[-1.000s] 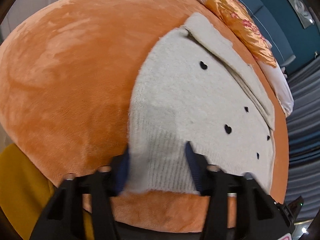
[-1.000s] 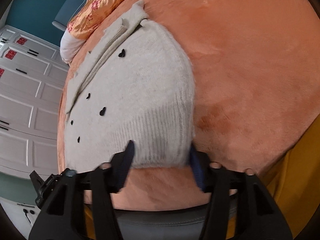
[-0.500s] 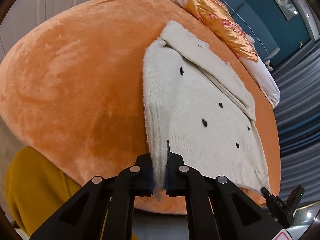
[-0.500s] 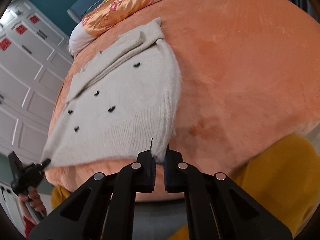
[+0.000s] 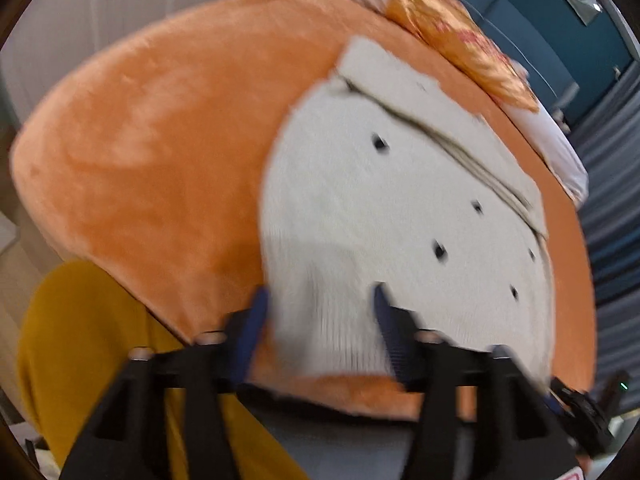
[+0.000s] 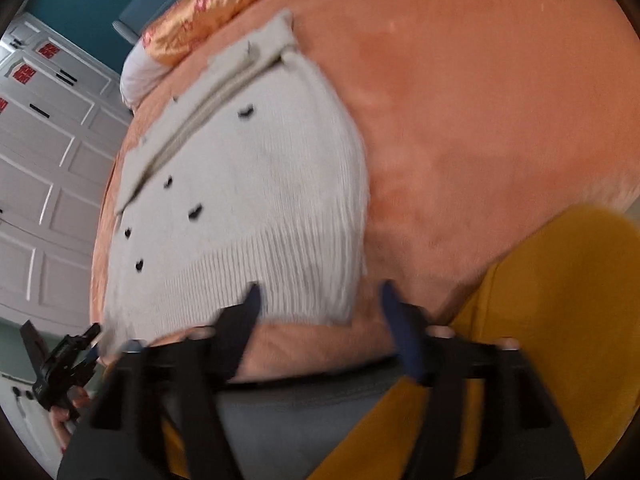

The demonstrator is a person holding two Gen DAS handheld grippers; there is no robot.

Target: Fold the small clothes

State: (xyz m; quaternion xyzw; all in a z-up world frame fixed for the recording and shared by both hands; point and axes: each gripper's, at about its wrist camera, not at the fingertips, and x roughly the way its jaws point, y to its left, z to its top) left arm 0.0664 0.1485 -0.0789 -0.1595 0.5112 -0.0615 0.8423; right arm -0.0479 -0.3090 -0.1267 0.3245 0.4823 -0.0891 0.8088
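A small cream knit sweater (image 5: 392,216) with black heart dots lies flat on an orange plush bedspread (image 5: 160,152), a folded band along its far edge. My left gripper (image 5: 318,300) is open, its jaws standing astride the near left hem corner. In the right wrist view the sweater (image 6: 248,208) lies the same way, and my right gripper (image 6: 318,300) is open over the near right hem corner, holding nothing. Both views are motion-blurred.
An orange satin pillow (image 5: 460,44) and a white pillow (image 5: 560,148) lie at the bed's far end. White panelled cupboard doors (image 6: 48,184) stand to the left. The person's mustard-yellow clothing (image 6: 560,320) is close below the bed edge. The left gripper shows in the right view (image 6: 60,364).
Half a second ago both grippers were shut on the sweater's hem corners, lifted. Now both are open and the hem lies flat on the bedspread again.
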